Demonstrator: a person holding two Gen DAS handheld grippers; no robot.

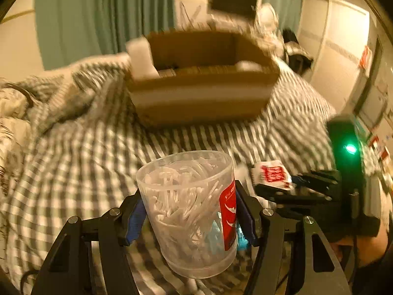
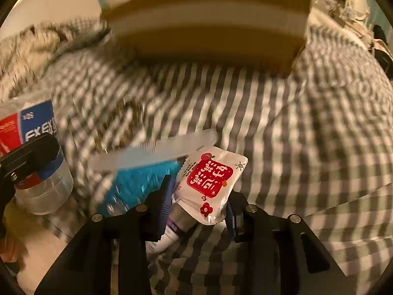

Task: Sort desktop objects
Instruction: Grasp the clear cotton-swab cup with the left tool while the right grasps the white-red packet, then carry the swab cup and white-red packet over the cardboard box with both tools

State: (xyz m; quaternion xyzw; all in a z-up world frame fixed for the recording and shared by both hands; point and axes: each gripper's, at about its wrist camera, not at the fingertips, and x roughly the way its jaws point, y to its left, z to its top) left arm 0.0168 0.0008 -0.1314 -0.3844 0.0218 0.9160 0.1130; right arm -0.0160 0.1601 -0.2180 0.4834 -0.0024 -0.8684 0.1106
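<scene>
The left gripper point(image 1: 189, 211) clamped a clear tub point(image 1: 189, 206) at lower centre, checked cloth point(image 1: 73, 162) lying open before the cardboard box point(image 1: 203, 78) above, while only the right view showed the right gripper point(image 2: 199, 204) pinching a white packet point(image 2: 211, 182).

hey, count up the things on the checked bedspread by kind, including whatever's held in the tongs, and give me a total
Clear plastic jars: 1
Red-and-white packets: 1
White combs: 1
Blue items: 1
Cardboard boxes: 1
Total: 5
</scene>
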